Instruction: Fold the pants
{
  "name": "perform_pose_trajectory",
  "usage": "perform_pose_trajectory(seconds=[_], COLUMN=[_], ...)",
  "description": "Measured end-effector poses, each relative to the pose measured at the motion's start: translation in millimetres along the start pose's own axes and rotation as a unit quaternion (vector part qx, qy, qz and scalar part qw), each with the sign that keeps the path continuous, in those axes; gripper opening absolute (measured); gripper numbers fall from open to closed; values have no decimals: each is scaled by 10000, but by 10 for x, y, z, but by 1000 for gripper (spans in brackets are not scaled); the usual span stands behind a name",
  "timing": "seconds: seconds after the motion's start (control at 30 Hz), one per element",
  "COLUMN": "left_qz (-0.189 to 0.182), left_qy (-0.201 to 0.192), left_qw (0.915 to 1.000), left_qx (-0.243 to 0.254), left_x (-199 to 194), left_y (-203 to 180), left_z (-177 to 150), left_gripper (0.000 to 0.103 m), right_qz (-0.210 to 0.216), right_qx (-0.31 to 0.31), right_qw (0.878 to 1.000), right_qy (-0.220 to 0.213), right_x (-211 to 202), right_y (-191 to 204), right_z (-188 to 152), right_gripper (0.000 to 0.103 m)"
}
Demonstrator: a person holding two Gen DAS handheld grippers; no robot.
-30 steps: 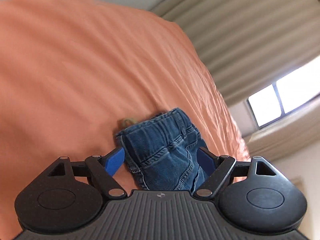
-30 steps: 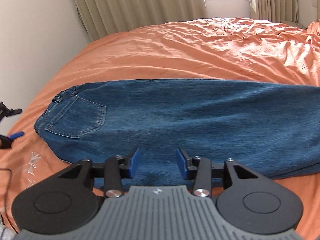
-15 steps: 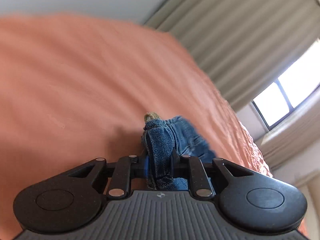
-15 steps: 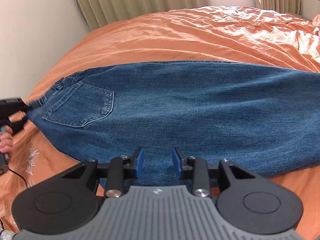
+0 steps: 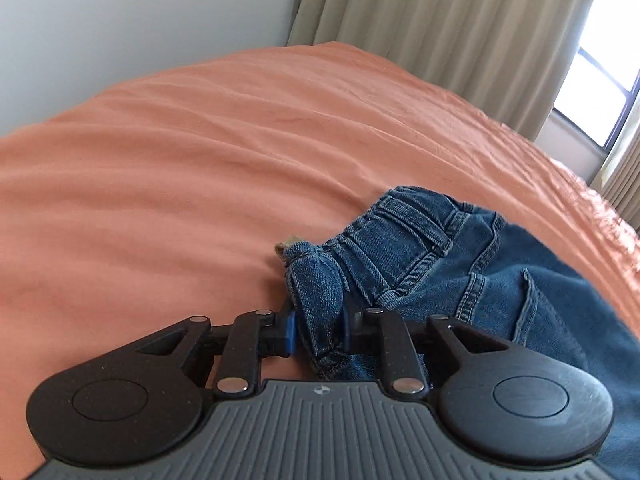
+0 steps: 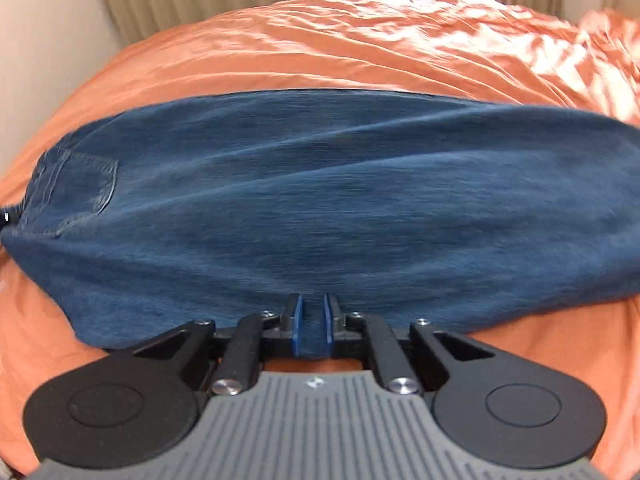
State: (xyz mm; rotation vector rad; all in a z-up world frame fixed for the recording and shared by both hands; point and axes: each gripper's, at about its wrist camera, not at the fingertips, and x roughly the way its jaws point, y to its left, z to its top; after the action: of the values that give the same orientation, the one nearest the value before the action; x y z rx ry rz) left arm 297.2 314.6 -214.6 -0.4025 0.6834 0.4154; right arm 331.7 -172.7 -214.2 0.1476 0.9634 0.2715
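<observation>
Blue denim pants (image 6: 320, 208) lie lengthwise across an orange bed, folded leg over leg, with the back pocket at the left. My left gripper (image 5: 318, 326) is shut on the waistband corner of the pants (image 5: 400, 260), which bunches up between its blue pads. My right gripper (image 6: 312, 328) is shut on the near long edge of the pants, about midway along. The leg ends run out of the right wrist view at the right.
The orange bedsheet (image 5: 200, 160) spreads wide around the pants and is wrinkled at the far right (image 6: 480, 40). Beige curtains (image 5: 440, 20) and a window (image 5: 592, 92) stand behind the bed. A pale wall (image 5: 120, 20) borders the bed's left side.
My left gripper closed on the waistband corner and swung its view to the right. My right gripper moved in and closed on the near edge of the pants.
</observation>
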Motion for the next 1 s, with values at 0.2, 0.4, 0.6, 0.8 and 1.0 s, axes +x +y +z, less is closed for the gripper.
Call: perform_pose_trajectory(seconds=[0.2, 0.4, 0.6, 0.8, 1.0], left_qz=[192, -234, -654, -778, -792], left_qy=[-234, -456, -209, 236, 635], left_qw=[9988, 9965, 9936, 9920, 9890], left_qx=[372, 666, 901, 967, 1079], left_x=[-374, -806, -804, -654, -426], left_y=[-64, -417, -1071, -1595, -2123], left_z=[177, 211, 106, -41, -128], left_gripper=[56, 59, 59, 56, 53], right_qz=[-163, -209, -391, -391, -79], right_qx=[535, 1878, 3160, 4099, 4762], right_qw=[9976, 9783, 9380, 8979, 8674], right_qy=[-406, -846, -1369, -1559, -1442], right_x=[-511, -1070, -1563, -1586, -1185], right_y=[-550, -1507, -2751, -3837, -4489], right_z=[12, 62, 78, 64, 15], right_gripper=[38, 37, 35, 31, 30])
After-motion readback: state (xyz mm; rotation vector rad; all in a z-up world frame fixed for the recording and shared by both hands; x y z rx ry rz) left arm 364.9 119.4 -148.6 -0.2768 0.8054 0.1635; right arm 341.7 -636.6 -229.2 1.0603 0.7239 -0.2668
